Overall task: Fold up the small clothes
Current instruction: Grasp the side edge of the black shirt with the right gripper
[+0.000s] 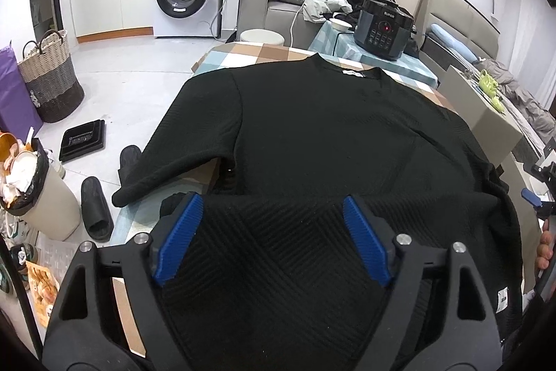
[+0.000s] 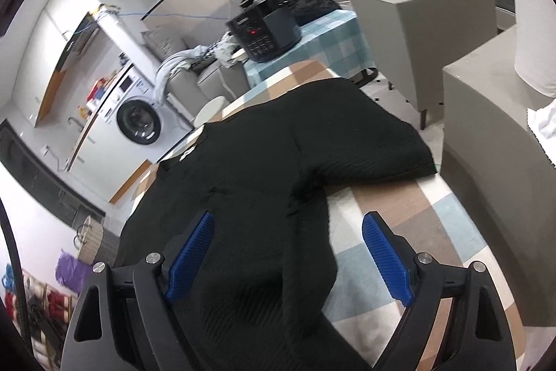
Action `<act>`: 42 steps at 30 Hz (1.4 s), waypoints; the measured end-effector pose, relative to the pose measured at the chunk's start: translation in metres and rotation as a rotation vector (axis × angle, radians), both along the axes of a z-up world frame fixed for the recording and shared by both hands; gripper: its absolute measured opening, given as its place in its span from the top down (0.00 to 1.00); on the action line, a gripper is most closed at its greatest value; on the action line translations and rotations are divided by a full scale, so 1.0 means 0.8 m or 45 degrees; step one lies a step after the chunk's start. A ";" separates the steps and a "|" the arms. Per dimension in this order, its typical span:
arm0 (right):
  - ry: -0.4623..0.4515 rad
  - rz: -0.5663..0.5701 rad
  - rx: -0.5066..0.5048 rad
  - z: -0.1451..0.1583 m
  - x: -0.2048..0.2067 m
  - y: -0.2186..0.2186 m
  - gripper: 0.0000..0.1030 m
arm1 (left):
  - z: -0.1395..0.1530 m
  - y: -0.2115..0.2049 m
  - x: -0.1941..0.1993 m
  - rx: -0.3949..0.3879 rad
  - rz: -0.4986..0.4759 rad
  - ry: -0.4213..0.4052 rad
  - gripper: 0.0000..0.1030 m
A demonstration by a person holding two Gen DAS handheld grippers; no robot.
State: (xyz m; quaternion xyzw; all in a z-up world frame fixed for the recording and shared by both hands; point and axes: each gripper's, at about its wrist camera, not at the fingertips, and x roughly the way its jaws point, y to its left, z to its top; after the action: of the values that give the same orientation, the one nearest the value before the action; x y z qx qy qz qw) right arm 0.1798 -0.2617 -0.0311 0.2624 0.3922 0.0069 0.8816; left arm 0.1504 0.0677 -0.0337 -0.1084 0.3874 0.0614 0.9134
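A black ribbed sweater (image 1: pixel 330 127) lies flat on the checked tablecloth (image 1: pixel 243 53), collar at the far end and one sleeve hanging over the left edge. My left gripper (image 1: pixel 272 200) is at the near hem. Its blue pads (image 1: pixel 180 239) stand wide apart, with a raised fold of the hem between them. In the right wrist view the sweater (image 2: pixel 264 155) runs away from me with its other sleeve spread to the right. My right gripper (image 2: pixel 289 216) is open over the hem corner. Cloth lies against its left finger, and the right pad (image 2: pixel 385 259) hangs over bare tablecloth (image 2: pixel 417 232).
A dark rice cooker (image 1: pixel 384 26) stands on a second table beyond the collar. Grey cabinets (image 2: pixel 417 23) flank the right side. On the floor to the left are a woven basket (image 1: pixel 52 75), a full bin (image 1: pixel 31 190) and slippers (image 1: pixel 97 211). A hand (image 1: pixel 544 249) shows at the right edge.
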 end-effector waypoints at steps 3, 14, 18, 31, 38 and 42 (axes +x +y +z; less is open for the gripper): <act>0.035 -0.115 -0.011 -0.006 0.007 -0.016 0.14 | 0.000 0.001 0.005 0.010 0.004 -0.015 0.22; 0.150 -0.377 0.264 -0.058 0.044 -0.099 0.20 | -0.016 0.011 0.032 -0.051 0.009 0.002 0.22; 0.190 -0.402 0.337 -0.074 0.058 -0.112 0.25 | -0.022 0.005 0.039 -0.042 -0.009 0.015 0.22; 0.282 -0.471 0.093 -0.076 0.095 -0.104 0.49 | -0.032 0.003 0.051 -0.056 -0.020 0.021 0.22; 0.331 -0.484 -0.111 -0.071 0.099 -0.094 0.92 | -0.034 0.013 0.043 -0.064 -0.013 0.016 0.22; 0.165 -0.361 -0.263 -0.029 0.105 -0.058 0.92 | -0.032 0.022 0.037 -0.066 0.004 0.003 0.22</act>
State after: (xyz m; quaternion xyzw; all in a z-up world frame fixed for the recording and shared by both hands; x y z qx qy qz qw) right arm 0.2639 -0.3082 -0.0540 0.2232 0.4060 -0.1745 0.8689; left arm 0.1801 0.0852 -0.0594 -0.1327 0.3899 0.0528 0.9097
